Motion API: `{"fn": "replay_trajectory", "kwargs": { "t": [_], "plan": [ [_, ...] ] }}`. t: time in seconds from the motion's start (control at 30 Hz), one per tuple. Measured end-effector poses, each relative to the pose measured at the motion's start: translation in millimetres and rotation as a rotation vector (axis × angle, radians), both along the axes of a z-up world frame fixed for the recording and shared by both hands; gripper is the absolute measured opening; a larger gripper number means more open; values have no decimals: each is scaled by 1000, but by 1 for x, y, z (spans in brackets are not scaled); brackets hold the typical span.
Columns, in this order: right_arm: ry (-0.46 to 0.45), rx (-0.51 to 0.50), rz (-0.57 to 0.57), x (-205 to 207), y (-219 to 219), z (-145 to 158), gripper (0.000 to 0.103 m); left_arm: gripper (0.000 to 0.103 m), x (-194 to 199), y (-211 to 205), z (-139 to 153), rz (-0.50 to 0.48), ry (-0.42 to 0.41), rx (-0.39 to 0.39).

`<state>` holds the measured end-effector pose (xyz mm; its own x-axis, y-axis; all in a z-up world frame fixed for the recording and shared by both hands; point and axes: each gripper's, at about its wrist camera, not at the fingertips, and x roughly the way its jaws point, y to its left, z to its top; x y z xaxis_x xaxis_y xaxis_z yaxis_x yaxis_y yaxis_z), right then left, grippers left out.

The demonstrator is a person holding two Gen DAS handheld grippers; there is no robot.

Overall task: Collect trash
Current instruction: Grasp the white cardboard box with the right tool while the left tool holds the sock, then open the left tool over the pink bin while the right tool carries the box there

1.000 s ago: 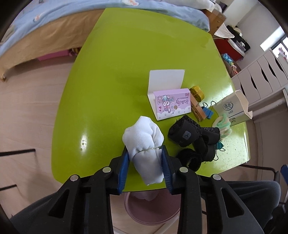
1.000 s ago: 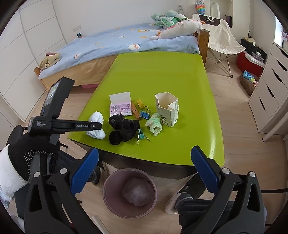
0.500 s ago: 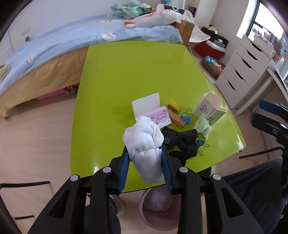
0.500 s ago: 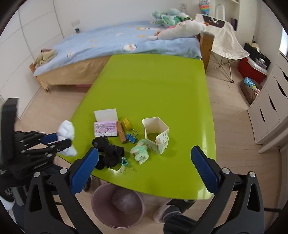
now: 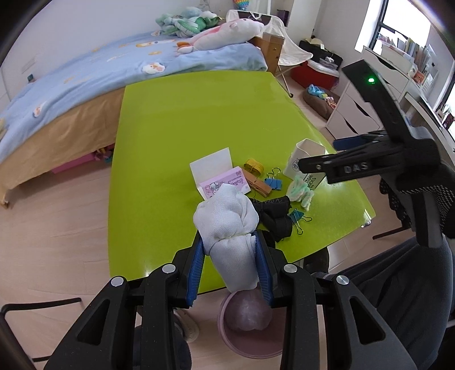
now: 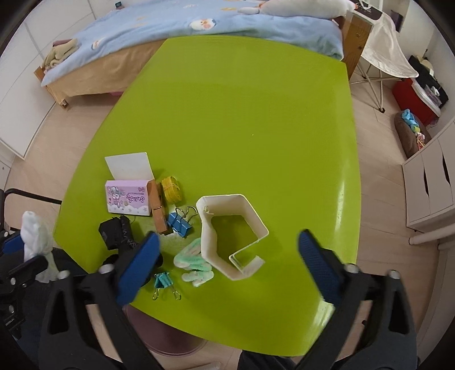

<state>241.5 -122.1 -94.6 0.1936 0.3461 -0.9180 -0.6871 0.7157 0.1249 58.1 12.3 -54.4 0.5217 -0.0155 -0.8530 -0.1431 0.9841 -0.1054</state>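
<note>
Between the blue pads of the left gripper (image 5: 229,266) a white rolled cloth bundle (image 5: 227,224) is being gripped tightly, its bulging top sticking out past the fingertips. It is being held above the near edge of the green bench (image 5: 176,136), and directly below it, on the floor, a pink bin (image 5: 247,335) with a pale crumpled lump inside is being shown. Just beyond the bundle, black fabric pieces (image 5: 277,217) are lying on the bench, with a teal binder clip (image 5: 297,215) beside them.

Over the near right part of the bench, the right gripper (image 6: 227,259) is being held with its jaws closing; nothing is being pressed by its pads, and an open white carton (image 6: 227,227) is standing on the bench between them in the wrist view. Touching the carton's left side, a pale green fuzzy item (image 6: 193,261) is lying. Farther left, a blue binder clip (image 6: 179,223), a wooden clothespin (image 6: 157,209), a yellow coil (image 6: 170,192) and a pink printed box (image 6: 128,199) with its white flap raised are being seen close together. Beyond the far edge of the bench, a bed (image 6: 170,25) with a blue cover is being shown.
</note>
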Motion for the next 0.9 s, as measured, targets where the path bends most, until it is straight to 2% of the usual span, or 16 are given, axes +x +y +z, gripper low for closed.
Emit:
{"fn": "replay_trajectory", "kwargs": {
  "t": [0.03, 0.1, 0.13, 0.2, 0.3, 0.47, 0.63, 0.9],
  "plan": [
    [12, -10, 2, 3, 1, -4, 72, 34, -1, 0, 0, -1, 0, -1],
    [34, -3, 5, 6, 2, -8, 64, 34, -2, 1, 0, -3, 1, -7],
    [38, 0, 7, 7, 3, -9, 54, 34, -3, 1, 0, -5, 1, -8],
    [35, 1, 8, 6, 2, -9, 42, 34, -4, 1, 0, -6, 3, -10],
    [25, 15, 5, 4, 1, -7, 36, 34, -5, 1, 0, -11, 4, -8],
    [-26, 31, -11, 0, -7, 6, 33, 34, -4, -2, 1, -23, -2, -4],
    [-91, 71, -26, -14, -24, 33, 33, 34, -7, -6, 6, -46, -12, 5],
    [-143, 172, 10, -79, -54, 73, 33, 34, -23, -17, 13, -80, -18, 6]
  ]
}}
